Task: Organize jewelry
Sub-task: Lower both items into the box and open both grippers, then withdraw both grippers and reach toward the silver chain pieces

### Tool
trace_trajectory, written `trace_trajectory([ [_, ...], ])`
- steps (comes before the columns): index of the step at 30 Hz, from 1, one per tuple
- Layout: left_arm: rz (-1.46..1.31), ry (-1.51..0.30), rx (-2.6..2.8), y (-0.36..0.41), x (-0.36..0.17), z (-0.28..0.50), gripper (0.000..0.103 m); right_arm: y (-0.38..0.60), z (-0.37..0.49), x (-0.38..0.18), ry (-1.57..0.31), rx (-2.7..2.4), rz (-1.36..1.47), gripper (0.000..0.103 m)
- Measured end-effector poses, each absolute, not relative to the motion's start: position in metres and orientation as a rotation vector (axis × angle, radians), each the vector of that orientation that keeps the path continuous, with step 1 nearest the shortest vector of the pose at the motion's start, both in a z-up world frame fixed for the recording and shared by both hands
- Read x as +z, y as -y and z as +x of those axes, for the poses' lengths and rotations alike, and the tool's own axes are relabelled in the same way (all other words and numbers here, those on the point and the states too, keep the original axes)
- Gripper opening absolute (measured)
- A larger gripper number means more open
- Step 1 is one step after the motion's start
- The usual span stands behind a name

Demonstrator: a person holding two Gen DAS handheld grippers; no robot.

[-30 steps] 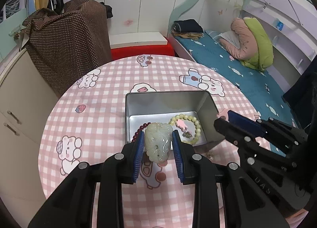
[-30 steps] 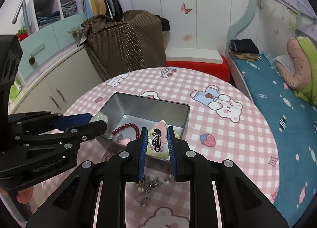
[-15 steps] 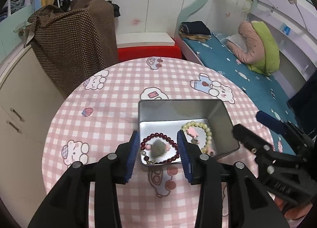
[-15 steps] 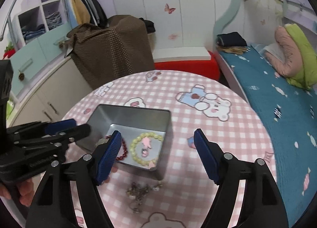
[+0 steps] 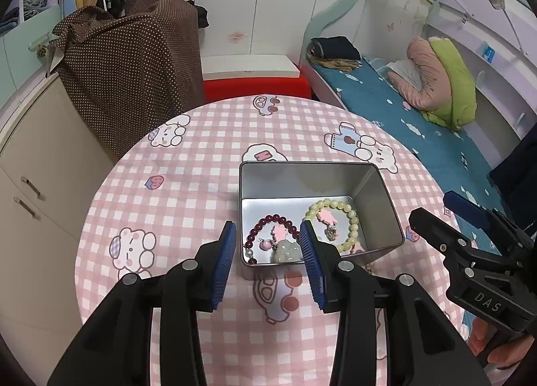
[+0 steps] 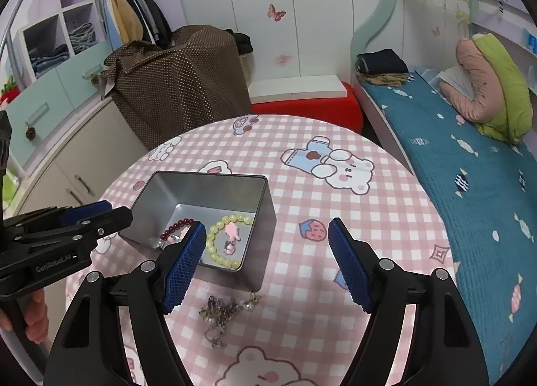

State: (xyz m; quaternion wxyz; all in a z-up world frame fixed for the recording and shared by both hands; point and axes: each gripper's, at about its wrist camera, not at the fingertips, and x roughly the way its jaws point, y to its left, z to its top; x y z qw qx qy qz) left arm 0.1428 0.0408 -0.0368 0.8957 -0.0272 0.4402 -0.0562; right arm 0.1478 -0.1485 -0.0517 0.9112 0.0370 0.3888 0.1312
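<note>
1. While I looked along the left tool (image 5: 266, 246), its blue pads stood apart with nothing pinched between them, the jaws having just been opening; it hung released over the near wall of the metal tin (image 5: 381, 199).
2. Inside that tin, as the left view showed it, lay a dark red bead bracelet (image 5: 268, 219), a pale green jade pendant (image 5: 287, 249) at the near wall, and a yellow-green bead bracelet (image 5: 352, 218) with a pink charm at its middle.
3. Under the tin spread the round bench (image 5: 188, 191) in its pink checked cloth printed with bears.
4. Off to the right of the same view the right tool showed as black fingers, and a bit of the person's hand (image 5: 483, 340) gripped its handle at the edge.
5. From the right tool (image 6: 266, 251), the pads were spread wide and empty, having just been opening, one over the tin's near corner and the other over bare cloth.
6. Both bracelets showed in the tin from this side too, the yellow-green one nearer the right wall.
7. Just outside the tin's near wall, on the bench, rested a tangled metal chain with pearls (image 6: 223, 314), apart from both pads.
8. At the left of this view the left tool reached toward the tin.
</note>
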Motion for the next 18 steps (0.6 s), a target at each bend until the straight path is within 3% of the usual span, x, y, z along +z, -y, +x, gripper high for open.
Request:
trace_trajectory([
  [13,-0.063,-0.928,-0.107,-0.041,-0.042,0.129,0.038,0.154,0.137,-0.054,-0.82,0.249,0.085,0.074],
  [16,-0.065,-0.937,-0.099,-0.043,-0.047,0.125,0.048,0.159,0.134,-0.058,-0.844,0.229,0.101,0.081],
  [18,-0.065,-0.941,-0.088,-0.045,-0.049,0.12,0.049,0.163,0.132,-0.062,-0.868,0.215,0.115,0.082],
])
